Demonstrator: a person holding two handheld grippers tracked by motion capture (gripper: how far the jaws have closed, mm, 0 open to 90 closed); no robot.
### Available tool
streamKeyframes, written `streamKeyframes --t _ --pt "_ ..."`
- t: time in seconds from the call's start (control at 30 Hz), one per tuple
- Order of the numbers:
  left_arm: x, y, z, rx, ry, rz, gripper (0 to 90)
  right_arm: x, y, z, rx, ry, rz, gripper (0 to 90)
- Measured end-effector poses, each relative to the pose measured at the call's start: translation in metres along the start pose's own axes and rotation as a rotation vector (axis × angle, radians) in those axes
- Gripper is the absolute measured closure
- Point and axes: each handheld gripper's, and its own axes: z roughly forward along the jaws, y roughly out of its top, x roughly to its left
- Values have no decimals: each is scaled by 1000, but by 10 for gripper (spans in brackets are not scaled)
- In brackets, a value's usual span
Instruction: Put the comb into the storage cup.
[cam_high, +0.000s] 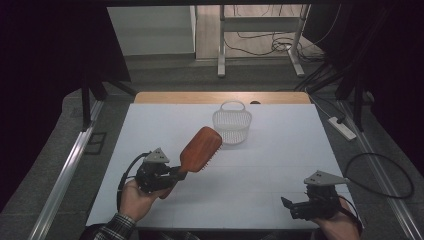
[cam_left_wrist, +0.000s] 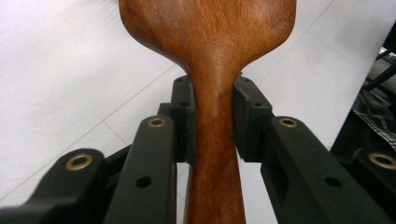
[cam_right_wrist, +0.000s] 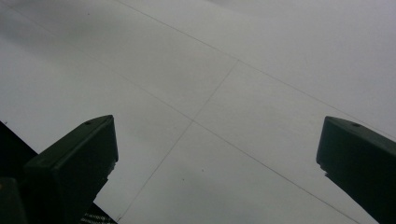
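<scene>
Wooden hairbrush (cam_high: 201, 149): paddle type, reddish-brown, held clear of the white table (cam_high: 280, 165) with its head raised and angled away toward the far side, bristles just visible along the lower edge in the high view. Its narrow handle (cam_left_wrist: 214, 140) is clamped between the jaws of the left gripper (cam_high: 176, 172), which press on both flanks of the neck just below where the head widens; the grasp looks firm and centred. White mesh basket (cam_high: 232, 125): round, open-topped, with a loop handle, standing upright on the far middle of the table, just beyond the brush head; whether it holds anything cannot be told. Right gripper (cam_high: 286, 202): resting low at the near right corner, well apart from brush and basket, jaws spread wide with nothing between them, bare table surface visible past them in the right gripper view. Step in hand, by judgement: carrying the lifted brush toward the basket. Next move, by judgement: take the head over the basket rim, tip the brush down so that it enters head first, and part the jaws only once it is inside; the brush seems long against the basket's mouth, so a careless drop may tip the light basket.
</scene>
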Motion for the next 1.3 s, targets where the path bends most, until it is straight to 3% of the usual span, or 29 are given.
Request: streamKeyframes --t 0.27,0.5,0.7,1.0,1.3 --pt "-2 -1 -2 -14 13 5 722 0 1 1 -12 21 -5 0" --pt "-3 2 2 -11 12 25 721 1 7 2 -80 46 -15 0" --pt "-6 5 5 -7 0 46 722 4 16 4 -127 119 -3 0" --pt "-9 8 8 -19 -1 64 721 7 38 13 -146 245 40 0" --pt "-13 10 12 -13 -6 78 722 14 54 23 -160 270 73 0"
